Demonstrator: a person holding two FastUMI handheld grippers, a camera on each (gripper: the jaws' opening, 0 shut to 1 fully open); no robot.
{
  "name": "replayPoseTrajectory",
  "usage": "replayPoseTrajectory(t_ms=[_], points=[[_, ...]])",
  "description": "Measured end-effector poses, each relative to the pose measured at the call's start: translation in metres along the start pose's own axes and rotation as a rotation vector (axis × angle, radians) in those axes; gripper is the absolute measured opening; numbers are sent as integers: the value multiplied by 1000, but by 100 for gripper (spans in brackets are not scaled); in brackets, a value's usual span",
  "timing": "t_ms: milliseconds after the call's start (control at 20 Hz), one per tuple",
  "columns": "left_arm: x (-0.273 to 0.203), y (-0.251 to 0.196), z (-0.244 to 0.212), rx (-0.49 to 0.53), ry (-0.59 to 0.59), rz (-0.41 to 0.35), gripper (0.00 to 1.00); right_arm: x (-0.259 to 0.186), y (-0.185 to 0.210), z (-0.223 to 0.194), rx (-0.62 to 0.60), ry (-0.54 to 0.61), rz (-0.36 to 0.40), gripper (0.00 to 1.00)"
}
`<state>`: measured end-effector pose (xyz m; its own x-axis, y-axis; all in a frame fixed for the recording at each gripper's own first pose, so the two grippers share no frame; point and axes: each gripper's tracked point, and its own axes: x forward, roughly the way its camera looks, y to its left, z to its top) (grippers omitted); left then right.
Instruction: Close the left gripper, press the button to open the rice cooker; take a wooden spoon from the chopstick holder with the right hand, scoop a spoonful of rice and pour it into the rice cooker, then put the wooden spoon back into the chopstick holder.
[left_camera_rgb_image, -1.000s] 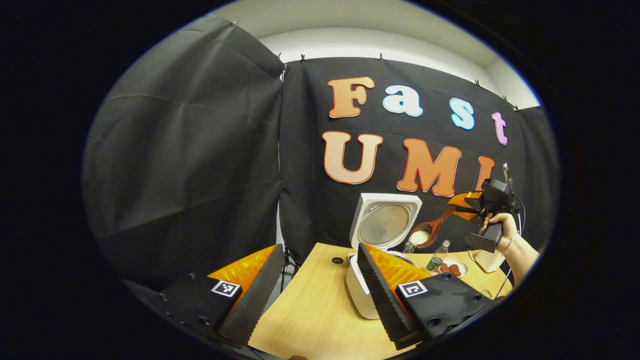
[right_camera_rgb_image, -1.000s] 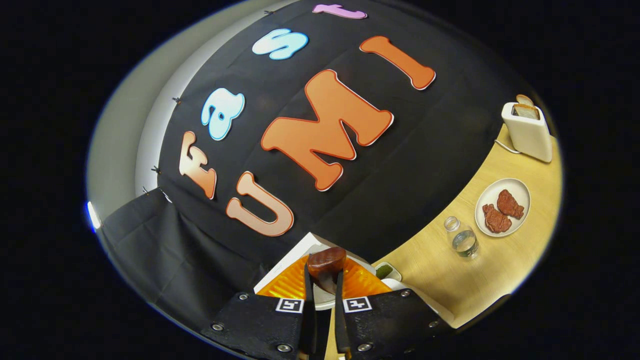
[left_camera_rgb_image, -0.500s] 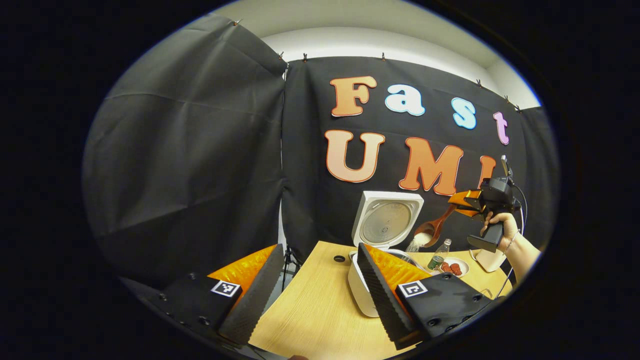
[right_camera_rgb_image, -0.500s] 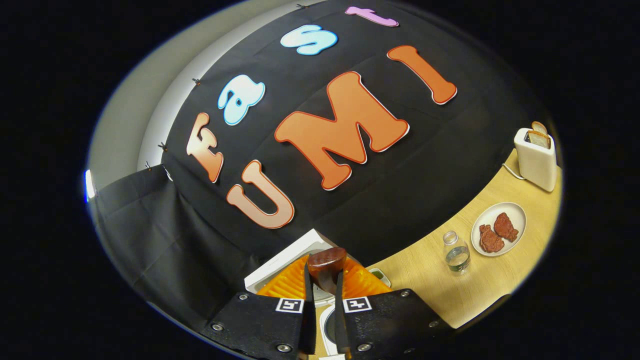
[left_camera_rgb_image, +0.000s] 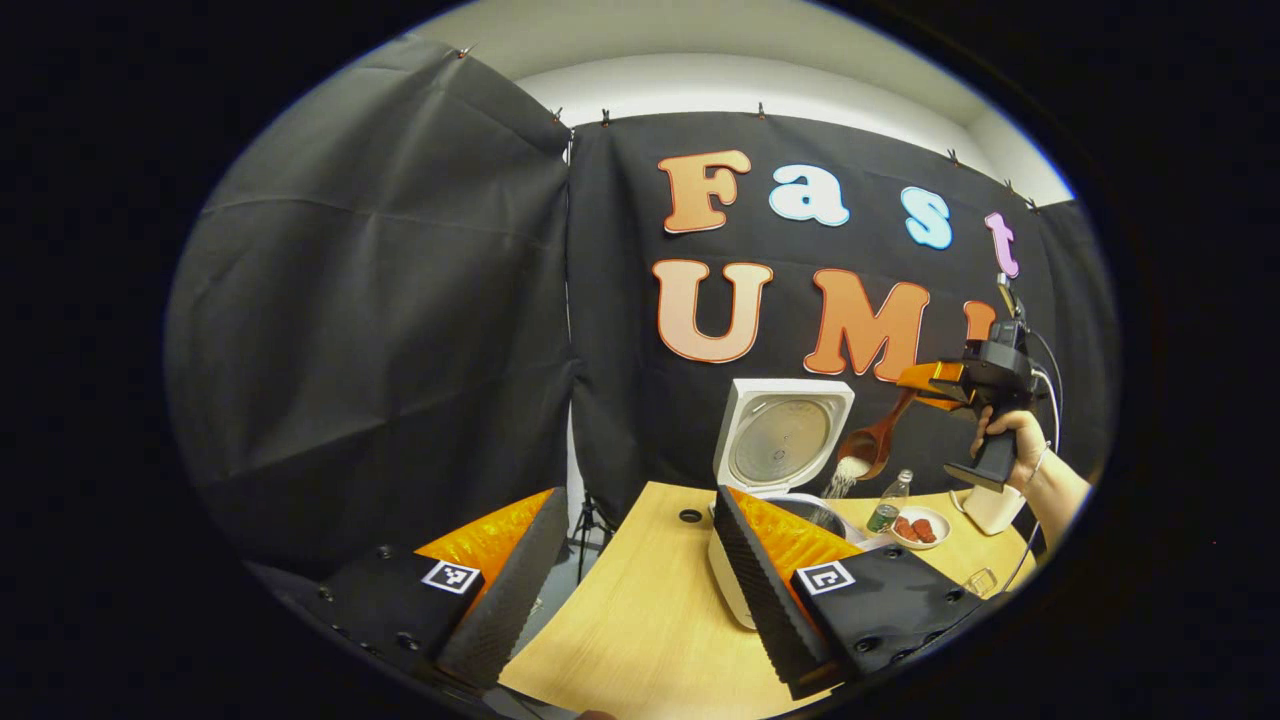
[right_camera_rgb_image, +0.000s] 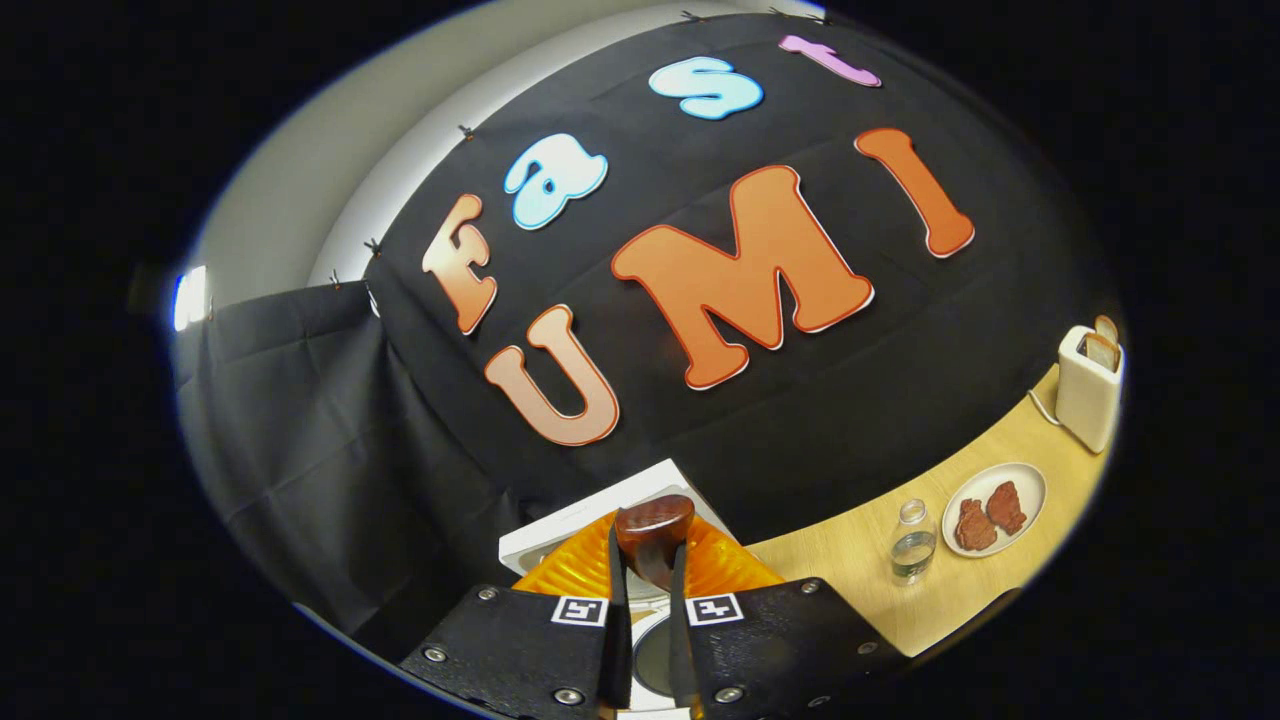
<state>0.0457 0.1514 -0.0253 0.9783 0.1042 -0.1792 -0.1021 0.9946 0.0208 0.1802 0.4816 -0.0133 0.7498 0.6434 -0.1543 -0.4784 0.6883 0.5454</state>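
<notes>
1. The wooden spoon (left_camera_rgb_image: 876, 446) is up in the air, tipped bowl-down over my open rice cooker (left_camera_rgb_image: 745, 560), and white rice (left_camera_rgb_image: 846, 474) is spilling off it toward the pot. The cooker's lid (left_camera_rgb_image: 785, 438) stands upright behind the stream.
2. My right gripper (right_camera_rgb_image: 648, 590) is clamped on the spoon's handle, both fingers pressed against it, with the handle end poking up between them. From my left gripper view I can see that gripper (left_camera_rgb_image: 935, 378) and my hand (left_camera_rgb_image: 1008, 440) holding it up and to the right of the cooker.
3. My left gripper (left_camera_rgb_image: 632, 565) hangs with fingers spread wide, holding nothing, low at the near edge of the wooden table (left_camera_rgb_image: 640, 630).
4. Past the cooker there's a small clear bottle (right_camera_rgb_image: 912, 545), a white plate (right_camera_rgb_image: 1030, 484) with two reddish meat-looking pieces (right_camera_rgb_image: 986, 515), and a white toaster (right_camera_rgb_image: 1088, 388) with bread sticking out.
5. No brand I can read on the cooker or bottle; only the square black-and-white markers on the gripper fingers, which aren't text.
</notes>
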Motion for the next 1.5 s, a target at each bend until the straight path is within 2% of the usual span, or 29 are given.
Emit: replayPoseTrajectory(t_ms=[300, 750, 950, 1150, 1500], points=[[-3, 1, -2, -16, 1, -9, 100, -3, 21, 0, -105, -7, 35, 14], [-9, 2, -10, -42, 12, -16, 100, -9, 52, -13, -344, -4, 104, 14], [-12, 1, -11, -43, 6, -24, 100, -12, 60, -19, -365, 7, 133, 14], [-16, 1, -22, -49, 25, -27, 99, -19, 59, -20, -332, 19, 140, 14], [-27, -9, -20, -50, 17, -39, 100, -58, 21, 4, -310, -9, 92, 14]])
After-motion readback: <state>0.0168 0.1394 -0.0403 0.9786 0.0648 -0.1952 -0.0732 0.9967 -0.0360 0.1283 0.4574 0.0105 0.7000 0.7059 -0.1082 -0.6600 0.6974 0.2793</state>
